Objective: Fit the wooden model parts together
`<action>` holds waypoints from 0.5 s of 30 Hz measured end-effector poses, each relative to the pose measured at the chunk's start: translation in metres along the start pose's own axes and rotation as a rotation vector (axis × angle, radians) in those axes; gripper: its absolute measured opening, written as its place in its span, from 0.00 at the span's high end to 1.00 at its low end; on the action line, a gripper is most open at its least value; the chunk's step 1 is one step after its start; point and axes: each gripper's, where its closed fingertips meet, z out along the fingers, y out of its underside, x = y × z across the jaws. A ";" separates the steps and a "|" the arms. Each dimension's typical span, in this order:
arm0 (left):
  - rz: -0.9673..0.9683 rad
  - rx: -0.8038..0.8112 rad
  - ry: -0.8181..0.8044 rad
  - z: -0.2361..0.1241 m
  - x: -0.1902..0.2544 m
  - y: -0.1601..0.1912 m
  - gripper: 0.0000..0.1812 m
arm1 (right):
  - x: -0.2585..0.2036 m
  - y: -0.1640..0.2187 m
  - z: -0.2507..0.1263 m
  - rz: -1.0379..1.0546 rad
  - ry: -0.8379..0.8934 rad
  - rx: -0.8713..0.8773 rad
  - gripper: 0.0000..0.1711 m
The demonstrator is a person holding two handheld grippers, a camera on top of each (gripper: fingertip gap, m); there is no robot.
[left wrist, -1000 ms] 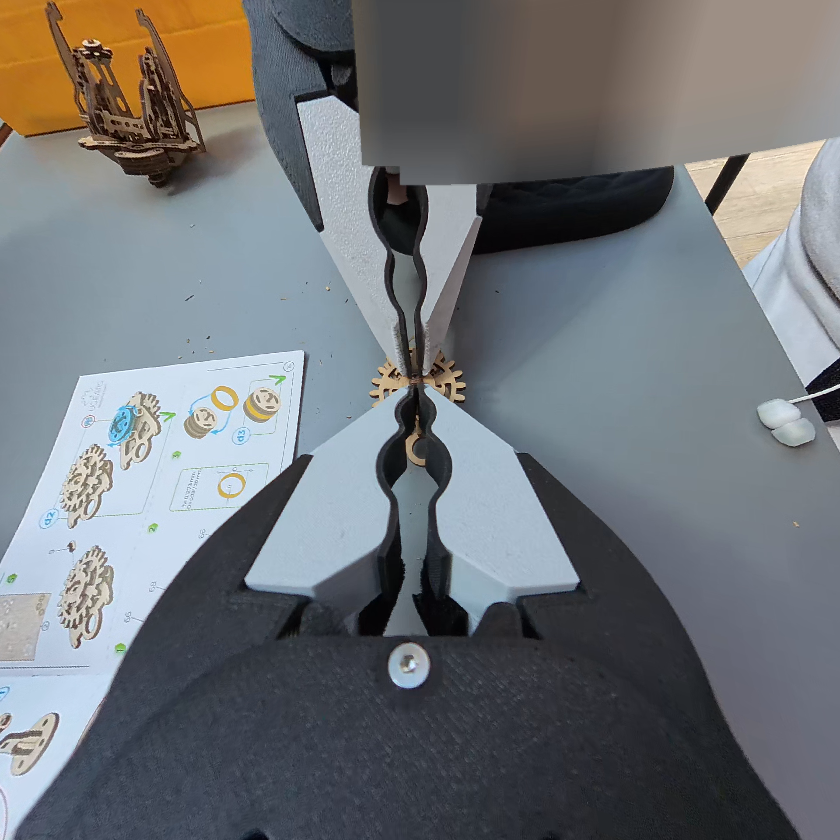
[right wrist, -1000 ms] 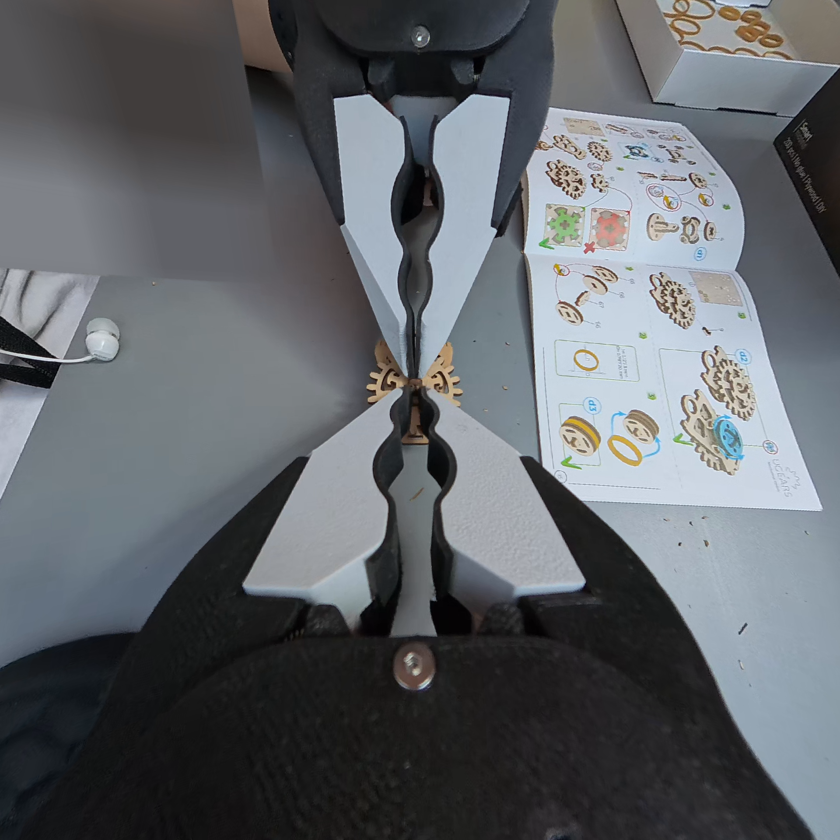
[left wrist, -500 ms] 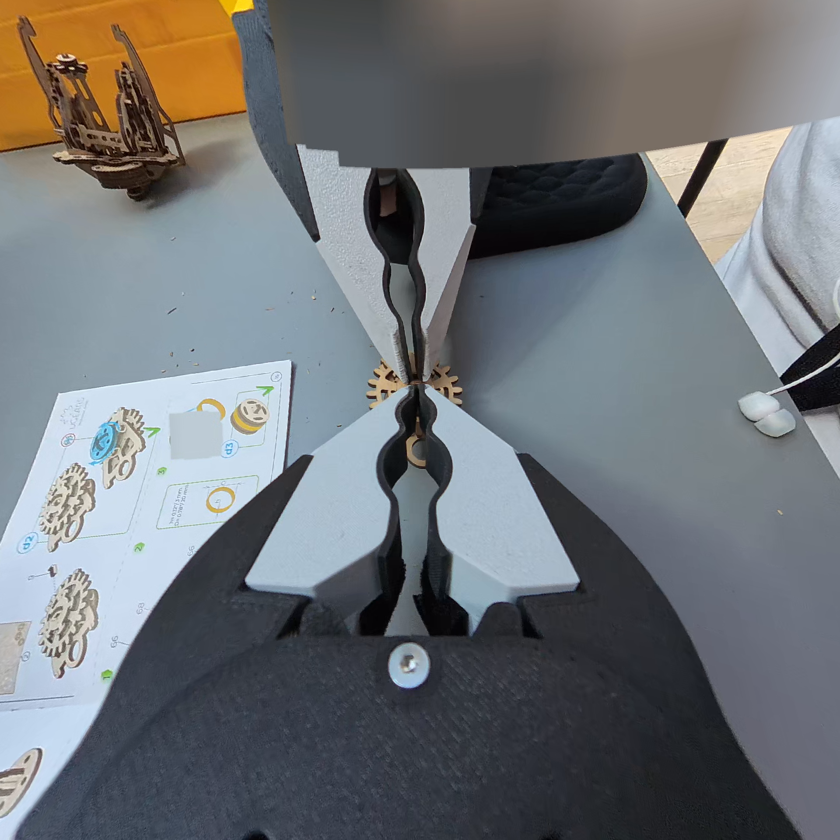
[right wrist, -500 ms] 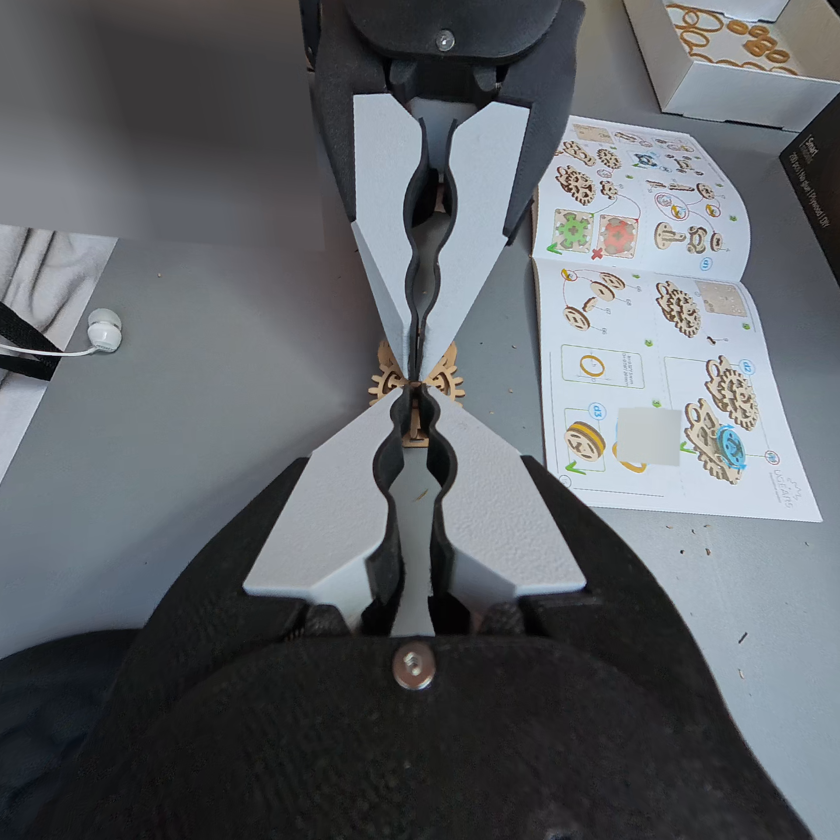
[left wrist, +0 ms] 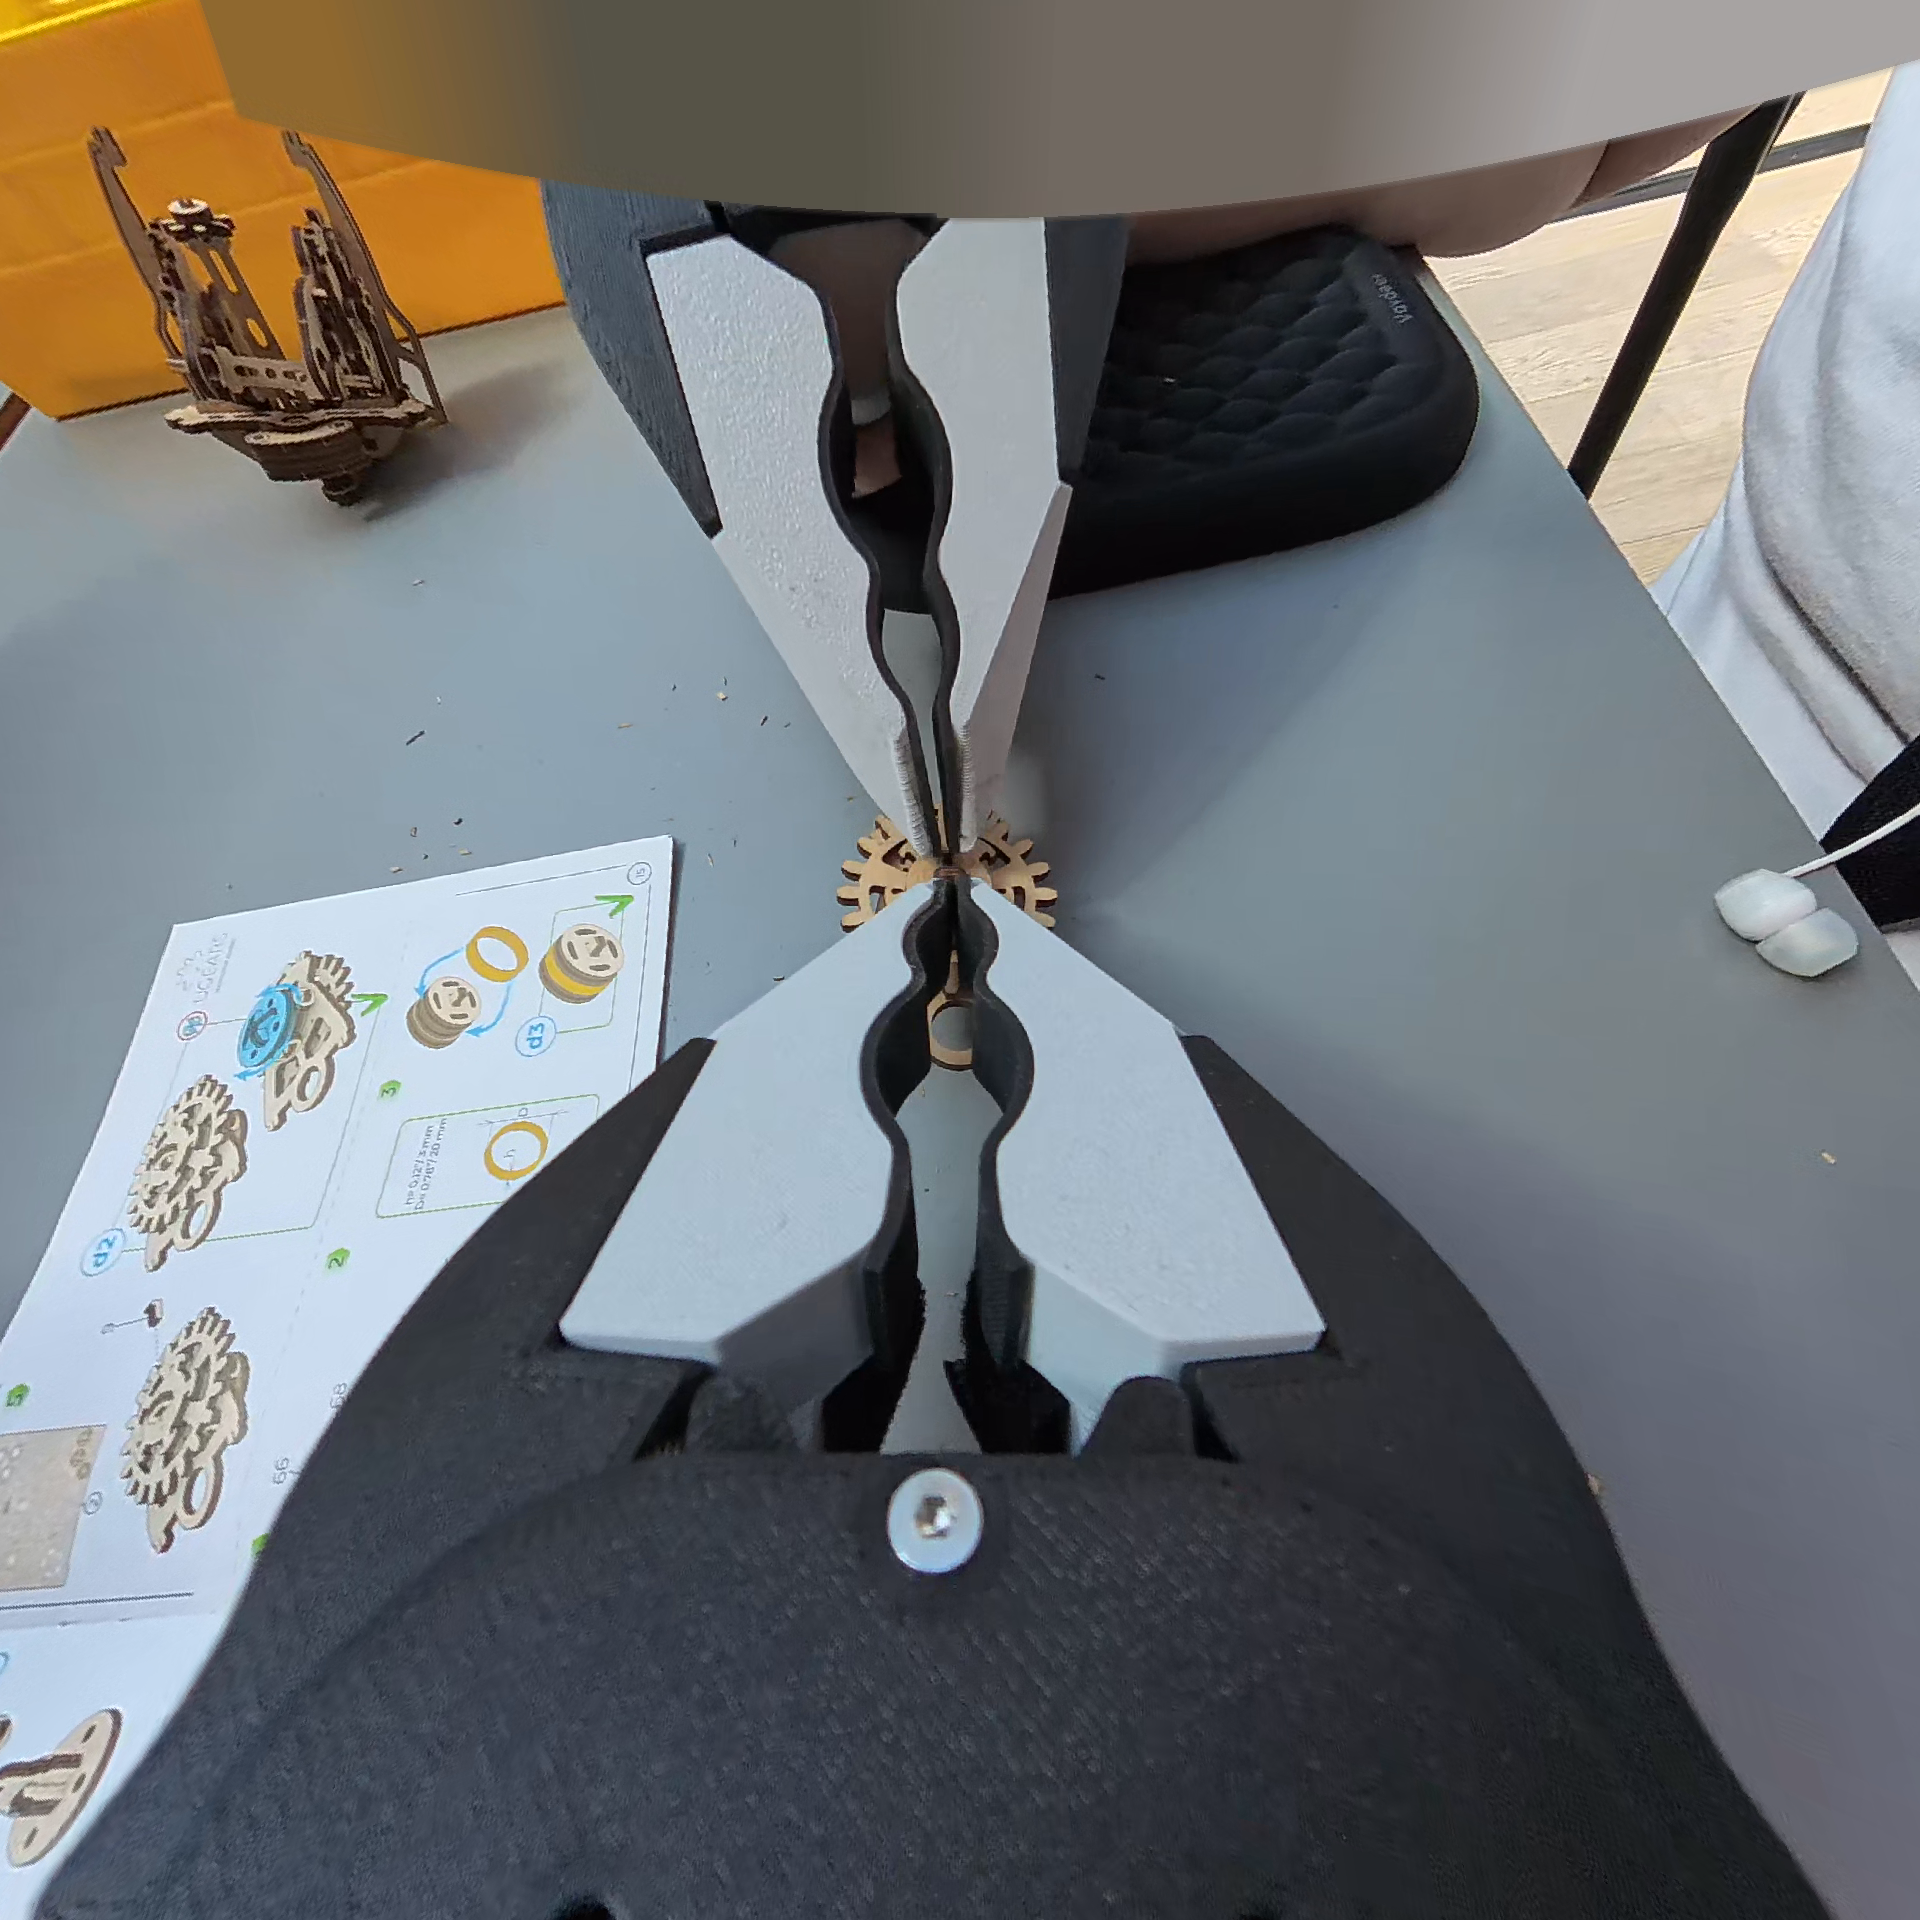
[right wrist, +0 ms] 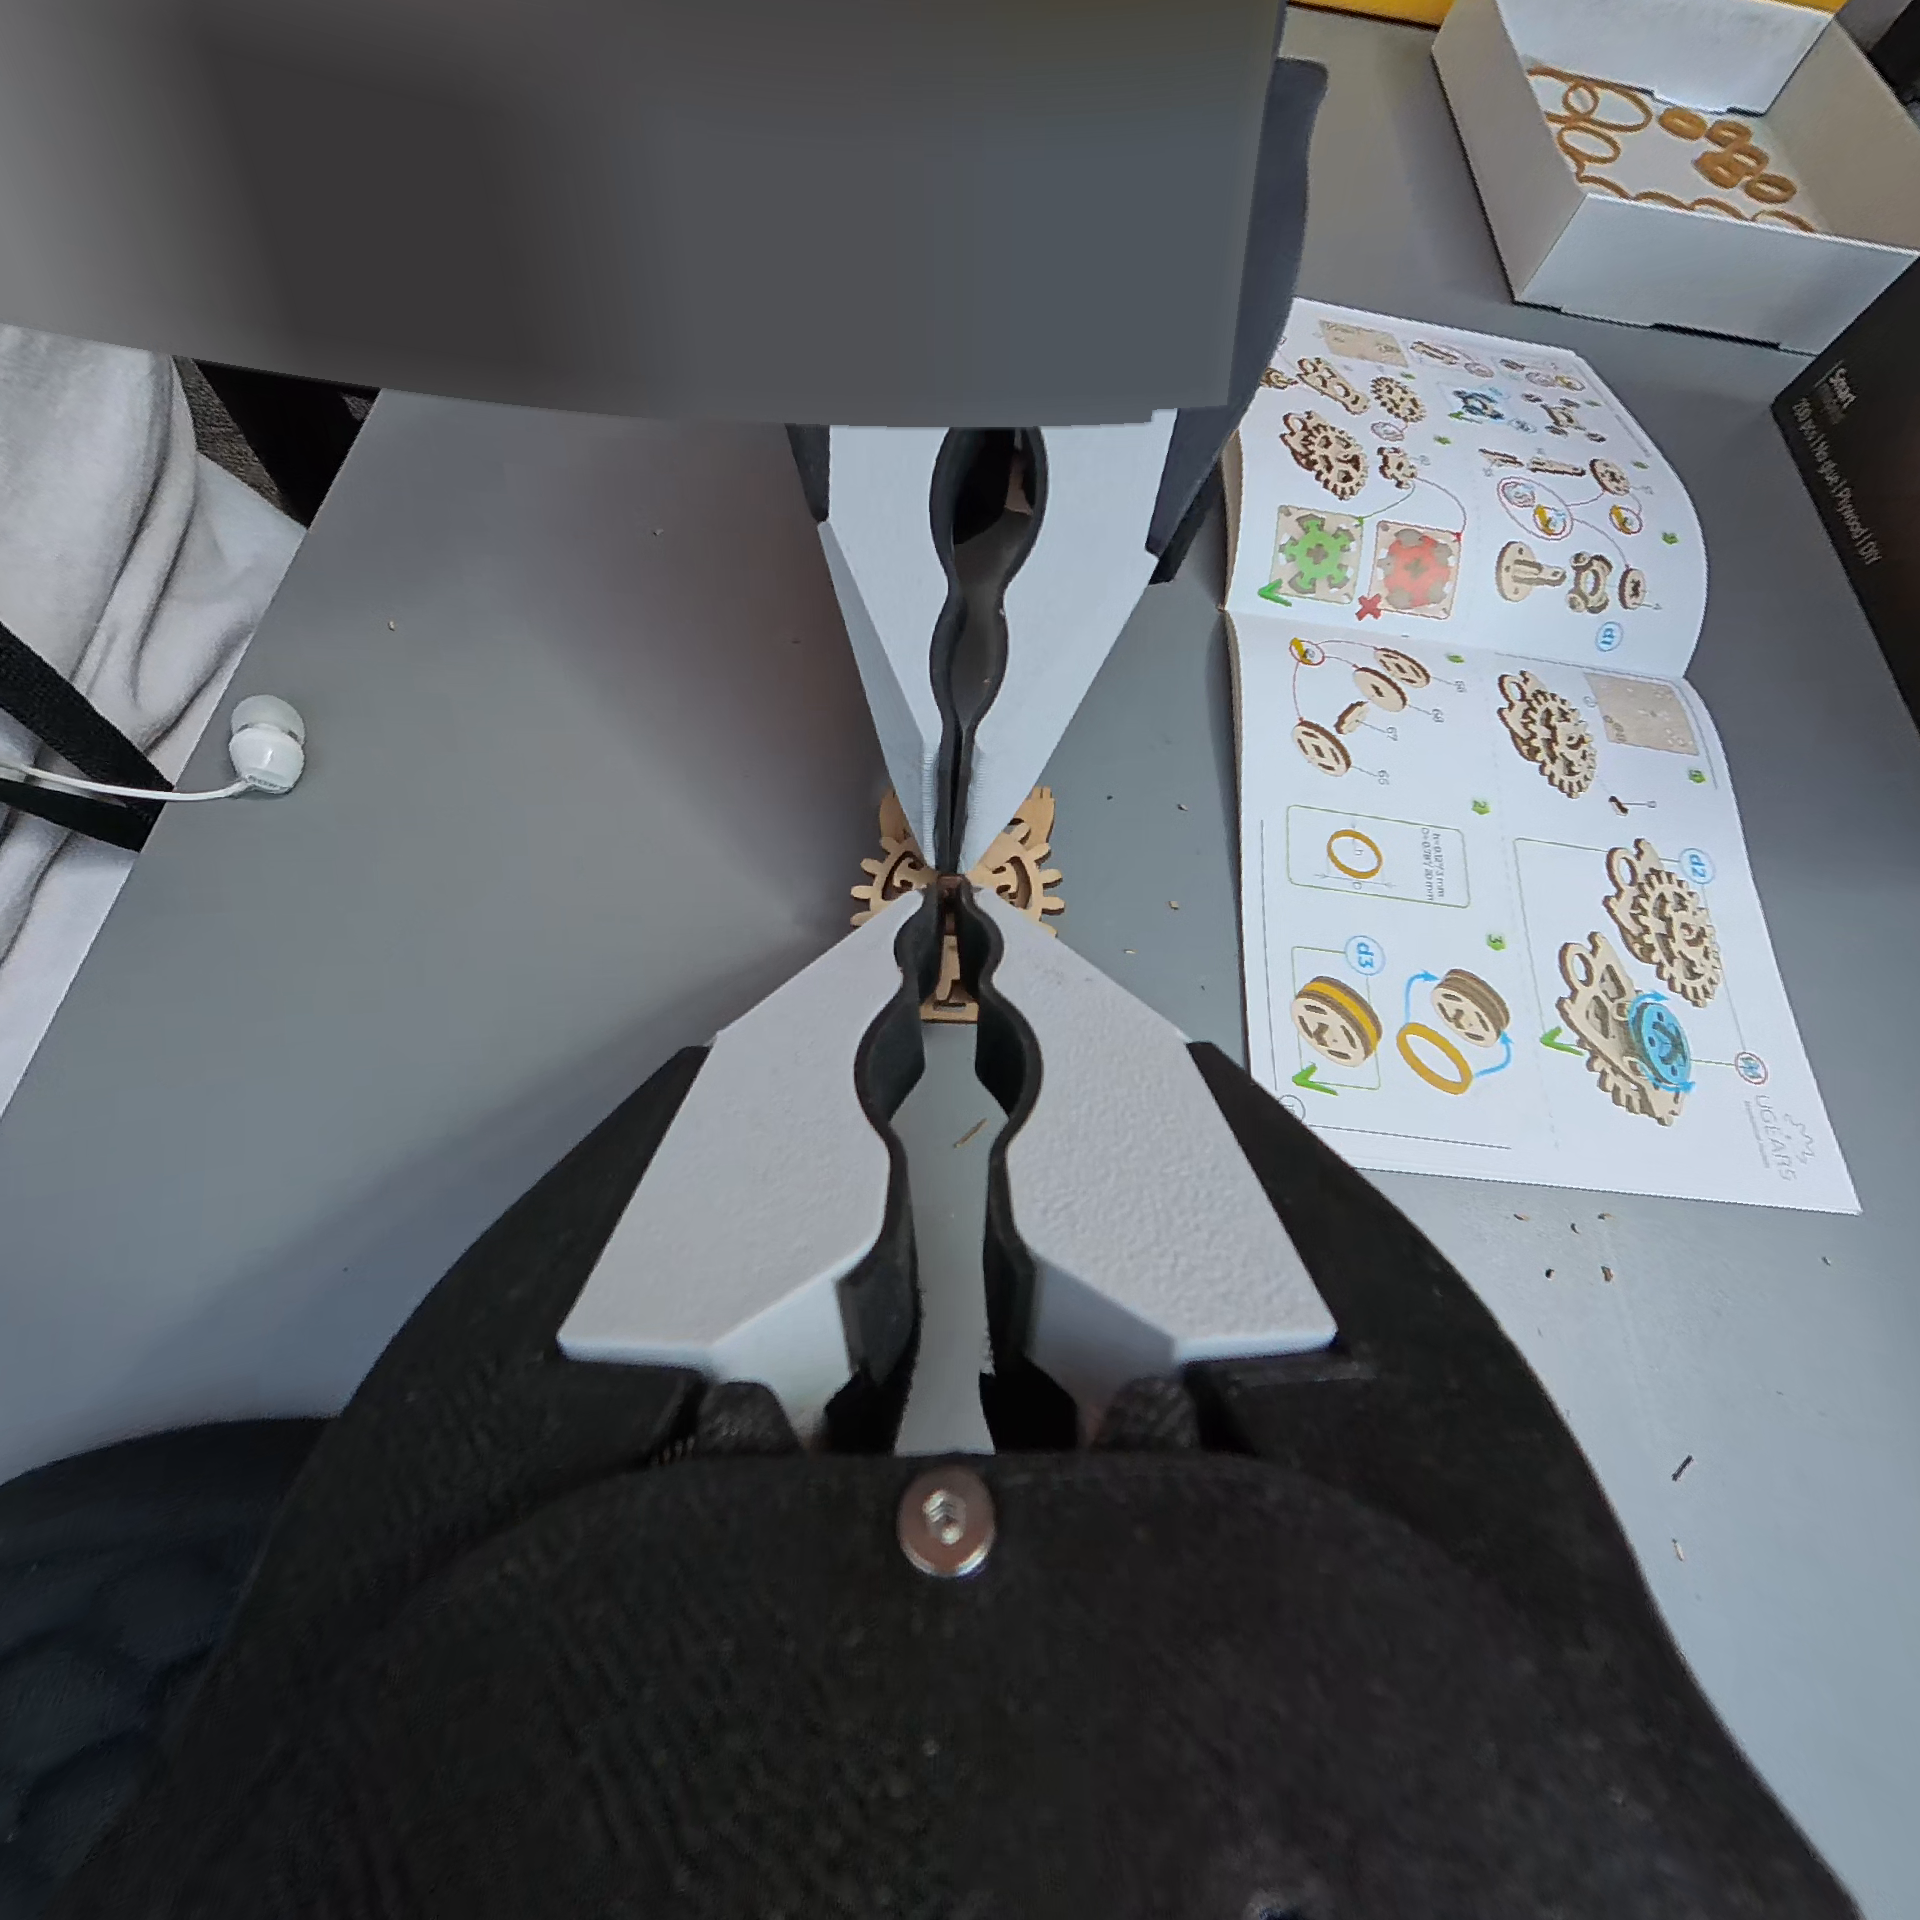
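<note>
My left gripper [left wrist: 948,896] is shut on a small wooden part with a round hole [left wrist: 951,1031], which shows between its fingers. My right gripper [right wrist: 951,902] is shut on another small wooden part [right wrist: 948,995]. The two grippers meet tip to tip at the centre of a pale toothed wooden gear [left wrist: 881,883], whose teeth stick out on both sides of the tips [right wrist: 1013,873]. The right gripper [left wrist: 940,847] comes in from the top of the left wrist view. The left gripper [right wrist: 951,857] does the same in the right wrist view. The joint itself is hidden by the fingertips.
All this is over a grey table [left wrist: 1351,831]. An open instruction booklet [left wrist: 312,1091] lies beside the grippers [right wrist: 1507,831]. A dark finished wooden model [left wrist: 281,343], white earbuds [left wrist: 1782,930], a black cushion [left wrist: 1268,395] and a white box of wooden rings [right wrist: 1662,197] stand around. Only a small space, under 4 cm, lies between the two pairs of fingers.
Both grippers stay shut and tip to tip at the gear. The pair has only swayed slightly over the table. No grip has changed.
</note>
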 end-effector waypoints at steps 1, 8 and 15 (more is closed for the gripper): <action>0.002 0.000 -0.002 0.000 0.000 0.000 1.00 | 0.000 0.000 0.000 -0.006 0.007 -0.004 1.00; -0.006 0.000 -0.007 0.000 -0.001 0.000 1.00 | 0.000 0.004 0.000 -0.042 0.037 -0.026 1.00; 0.001 0.001 -0.008 0.001 0.000 -0.001 1.00 | -0.001 0.004 0.001 -0.082 0.067 -0.028 1.00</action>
